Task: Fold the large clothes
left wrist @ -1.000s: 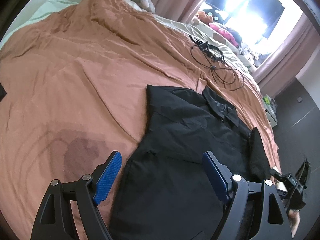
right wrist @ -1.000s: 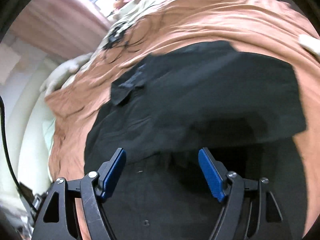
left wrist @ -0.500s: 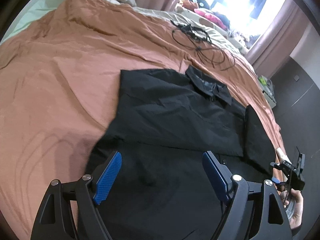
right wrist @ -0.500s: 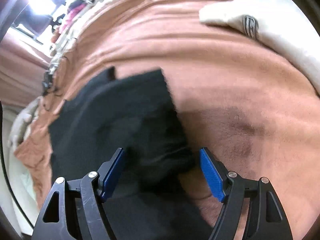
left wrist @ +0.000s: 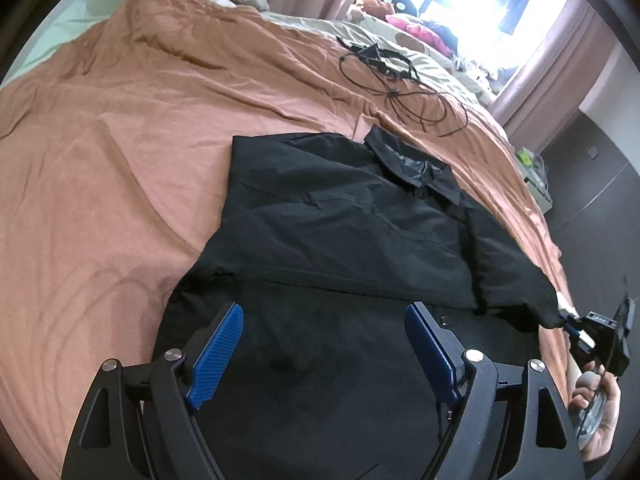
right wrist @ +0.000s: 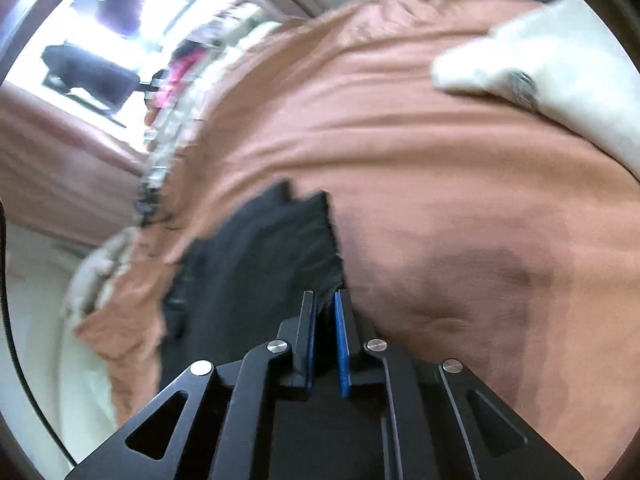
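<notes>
A black collared shirt lies spread on a rust-orange bedspread, collar toward the far side. My left gripper is open and empty, hovering over the shirt's lower part. My right gripper is shut on the black fabric at the shirt's right sleeve edge. In the left wrist view the right gripper shows at the far right, pinching the sleeve tip.
A tangle of black cables lies on the bed beyond the collar. A white pillow sits on the bed to the right. Pink curtains and a bright window are behind. The bed edge drops to a dark floor.
My right gripper has closed on the sleeve edge; it was open before. The left gripper has shifted over the shirt's lower part and stays open.
</notes>
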Tool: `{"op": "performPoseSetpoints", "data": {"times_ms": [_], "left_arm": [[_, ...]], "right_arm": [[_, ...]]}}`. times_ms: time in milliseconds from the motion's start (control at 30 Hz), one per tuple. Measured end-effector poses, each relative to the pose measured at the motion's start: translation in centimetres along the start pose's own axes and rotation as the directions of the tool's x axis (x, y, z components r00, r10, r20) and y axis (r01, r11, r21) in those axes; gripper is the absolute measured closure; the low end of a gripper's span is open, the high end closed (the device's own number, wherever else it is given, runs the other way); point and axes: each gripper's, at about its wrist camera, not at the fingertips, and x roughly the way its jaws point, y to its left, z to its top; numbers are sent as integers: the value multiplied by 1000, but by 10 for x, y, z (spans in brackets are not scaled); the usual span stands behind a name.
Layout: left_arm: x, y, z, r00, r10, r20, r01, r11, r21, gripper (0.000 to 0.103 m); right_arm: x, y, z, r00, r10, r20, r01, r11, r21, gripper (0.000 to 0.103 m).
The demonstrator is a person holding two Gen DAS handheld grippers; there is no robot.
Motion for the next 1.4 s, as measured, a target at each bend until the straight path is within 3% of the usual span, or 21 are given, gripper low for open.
{"op": "performPoseSetpoints", "data": {"times_ms": [200,467,633,900,1033,1100,1133,1167,1200,1300,1400], "left_arm": [[-17,8,3,999,-15,31,17,999,-50,19],[-44,22,9,997,-27,74,33,996,-78,19],[-58,48,16,996,21,85,-9,990,-141,19],[-67,97,20,996,53,66,-36,970,-240,19],[-65,117,23,998,28,52,-12,959,-284,19],[-67,124,24,998,28,60,-10,956,-294,19],[-69,127,23,998,26,64,-5,953,-302,19],[-70,130,23,997,22,67,0,951,-309,19],[-71,133,24,997,18,69,4,949,-315,19],[-73,139,23,997,23,70,1,946,-323,19],[-71,143,23,998,17,65,6,942,-336,19]], "right_arm": [[-7,60,-24,987,160,-3,-159,979,-125,96],[-11,124,-63,955,295,-35,-296,932,-211,96],[-3,178,-94,932,347,-106,-363,884,-295,96],[32,253,-149,931,308,-197,-364,836,-411,96],[56,290,-185,943,234,-237,-324,808,-492,96],[59,300,-198,958,172,-229,-271,804,-529,90],[61,306,-204,953,166,-252,-281,794,-540,81],[60,307,-207,949,174,-265,-296,785,-544,51],[57,307,-209,946,187,-265,-308,777,-549,30],[46,303,-206,956,190,-225,-288,760,-582,27],[43,288,-189,960,164,-225,-266,780,-567,27]]}}
